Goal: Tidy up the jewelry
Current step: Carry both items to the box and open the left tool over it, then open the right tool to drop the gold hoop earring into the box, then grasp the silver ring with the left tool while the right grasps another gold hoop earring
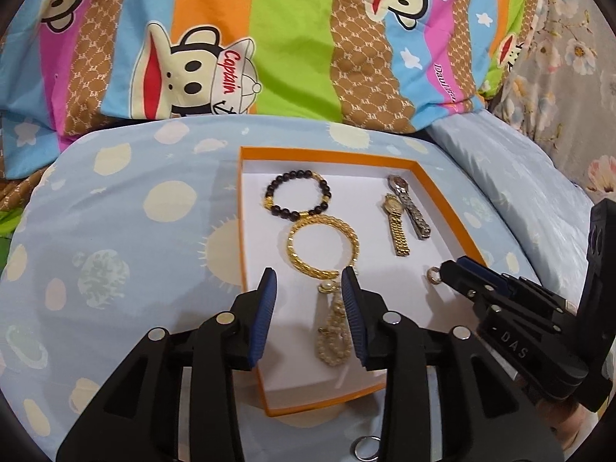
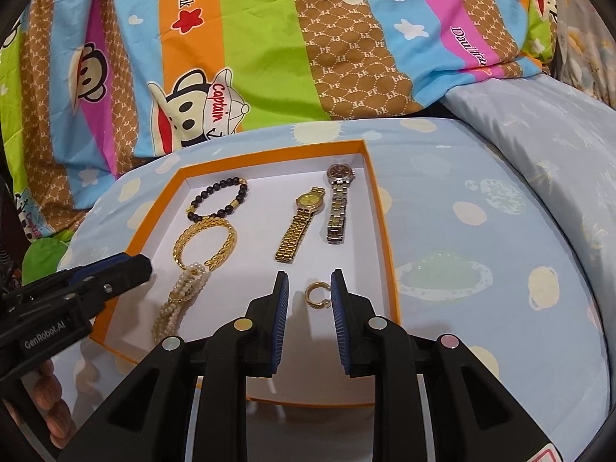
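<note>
Jewelry lies in an orange-rimmed tray (image 2: 385, 208) on a blue pillow (image 2: 500, 269). Left gripper (image 1: 308, 288), jaws apart, straddles the pearl bracelet (image 1: 333, 331) without pressing it. Right gripper (image 2: 308, 288), jaws apart, flanks the gold ring (image 2: 317, 294), untouched.

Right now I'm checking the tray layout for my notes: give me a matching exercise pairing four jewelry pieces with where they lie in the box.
Things:
1. black bead bracelet
2. pearl bracelet
3. silver watch
4. gold ring

Places:
A. between the right gripper's open fingers
B. far right, beside the gold watch
C. far left corner of the orange box
D. near left, below the gold chain bracelet

Pairs: 1-C, 2-D, 3-B, 4-A
</note>
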`<state>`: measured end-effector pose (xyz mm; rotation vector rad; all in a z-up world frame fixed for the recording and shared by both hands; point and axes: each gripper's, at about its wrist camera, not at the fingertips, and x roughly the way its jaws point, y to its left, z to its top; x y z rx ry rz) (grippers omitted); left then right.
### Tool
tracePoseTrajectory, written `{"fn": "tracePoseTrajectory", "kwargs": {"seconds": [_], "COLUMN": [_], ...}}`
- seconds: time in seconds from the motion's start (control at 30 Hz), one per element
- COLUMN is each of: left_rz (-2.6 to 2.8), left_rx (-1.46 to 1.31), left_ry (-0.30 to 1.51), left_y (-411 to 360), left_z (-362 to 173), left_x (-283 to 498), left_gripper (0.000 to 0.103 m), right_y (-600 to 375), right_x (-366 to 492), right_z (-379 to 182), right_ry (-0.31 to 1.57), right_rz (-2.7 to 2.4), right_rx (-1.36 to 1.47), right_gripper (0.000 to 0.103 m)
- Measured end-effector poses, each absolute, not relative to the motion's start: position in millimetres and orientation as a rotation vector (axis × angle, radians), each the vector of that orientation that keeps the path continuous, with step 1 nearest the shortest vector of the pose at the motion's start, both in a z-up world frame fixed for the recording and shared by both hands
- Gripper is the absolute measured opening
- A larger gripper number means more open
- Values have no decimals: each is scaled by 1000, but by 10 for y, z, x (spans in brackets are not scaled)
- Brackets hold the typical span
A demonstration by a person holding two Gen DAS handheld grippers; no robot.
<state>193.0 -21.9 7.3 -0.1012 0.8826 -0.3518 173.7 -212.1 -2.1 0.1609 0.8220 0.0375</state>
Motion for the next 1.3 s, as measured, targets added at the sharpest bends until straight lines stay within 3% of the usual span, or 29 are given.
{"fn": "tracePoseTrajectory", "kwargs": {"seconds": [0.47,1.3], "left_rz": [-318,-373], "left_rx": [-130,-135], "left_ry": [838,933], "left_y": [91,43], "left_z": [285,61], "left_x": [1612,708], "left_gripper": [33,33], "right_y": [-2191,-1692], "right_x": [1146,401], "right_z": [214,-173], "right_ry": [760,888], "right_rz": [1,75], "right_rx": [163,127], "right_gripper": [23,24]}}
